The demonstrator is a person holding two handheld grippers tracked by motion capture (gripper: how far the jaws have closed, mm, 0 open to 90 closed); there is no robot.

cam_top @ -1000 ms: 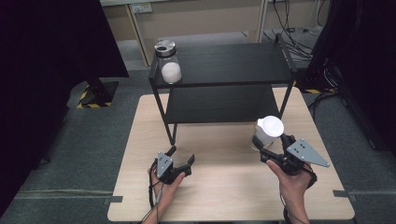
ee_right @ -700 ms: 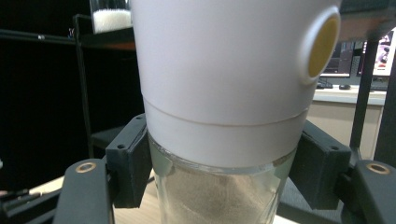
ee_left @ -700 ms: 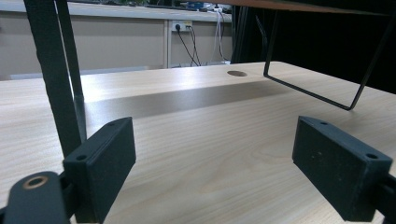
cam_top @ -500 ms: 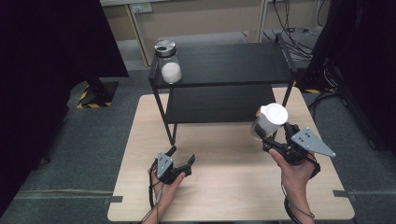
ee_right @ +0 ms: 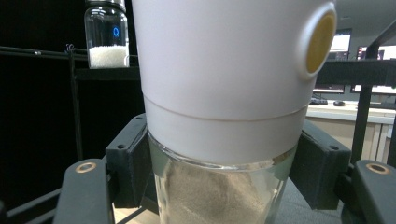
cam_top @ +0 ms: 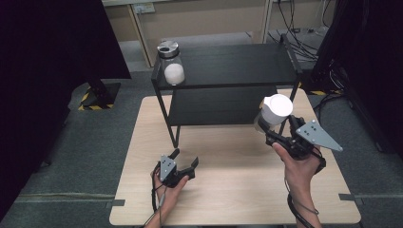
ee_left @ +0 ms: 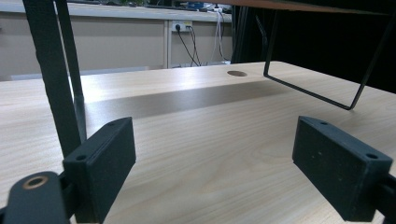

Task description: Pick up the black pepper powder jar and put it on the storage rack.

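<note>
My right gripper [cam_top: 269, 130] is shut on a glass jar with a white lid [cam_top: 274, 111] and holds it in the air at the right front of the black shelf [cam_top: 228, 66]. In the right gripper view the jar [ee_right: 224, 140] holds brownish powder, and both jaws press on its glass body. A second glass jar [cam_top: 170, 62] with a metal lid and white powder stands on the shelf's top left corner; the same jar [ee_right: 106, 35] is seen at upper left of the right gripper view. My left gripper [cam_top: 186, 160] rests open low over the wooden table [cam_top: 228, 190]; nothing lies between its pads [ee_left: 102, 163].
The shelf stands on the far half of the table, with a lower board [cam_top: 216, 104] and thin black legs [ee_left: 60, 84]. A cable hole [ee_left: 236, 73] is in the tabletop. Cables and dark curtains lie beyond the table.
My right gripper has lifted the white-lidded jar up and slightly right, toward the shelf's right front corner. The left gripper has stayed in place.
</note>
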